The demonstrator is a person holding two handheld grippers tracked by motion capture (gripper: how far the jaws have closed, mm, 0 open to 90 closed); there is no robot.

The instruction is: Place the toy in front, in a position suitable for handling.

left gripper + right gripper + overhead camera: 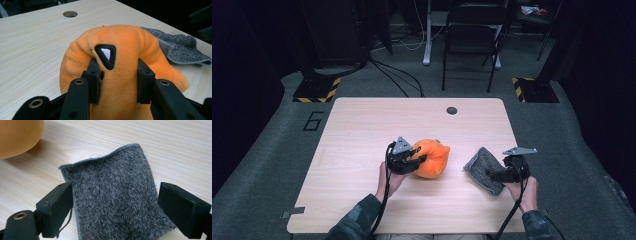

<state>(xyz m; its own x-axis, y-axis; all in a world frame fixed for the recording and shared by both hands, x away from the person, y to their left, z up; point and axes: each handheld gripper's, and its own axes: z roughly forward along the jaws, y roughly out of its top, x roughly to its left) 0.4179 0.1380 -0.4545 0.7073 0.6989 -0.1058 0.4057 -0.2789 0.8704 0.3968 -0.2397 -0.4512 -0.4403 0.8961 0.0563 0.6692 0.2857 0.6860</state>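
Note:
An orange plush toy [435,156] with a black-and-white stitched triangle sits at the middle of the wooden table [362,125]. My left gripper [416,161] is shut on its left side. In the left gripper view both jaws of the left gripper [117,68] press dents into the plush [125,47]. A grey fluffy cloth [481,163] lies flat to the right of the toy. My right gripper [493,175] is low over its near end. In the right gripper view the right gripper [115,197] stands open, one jaw on each side of the cloth [112,180].
A round cable hole [452,110] sits near the table's far edge. A black chair [472,30] and stand bases with yellow-black tape [317,90] are on the floor beyond. The plush's edge [17,135] lies close to the cloth.

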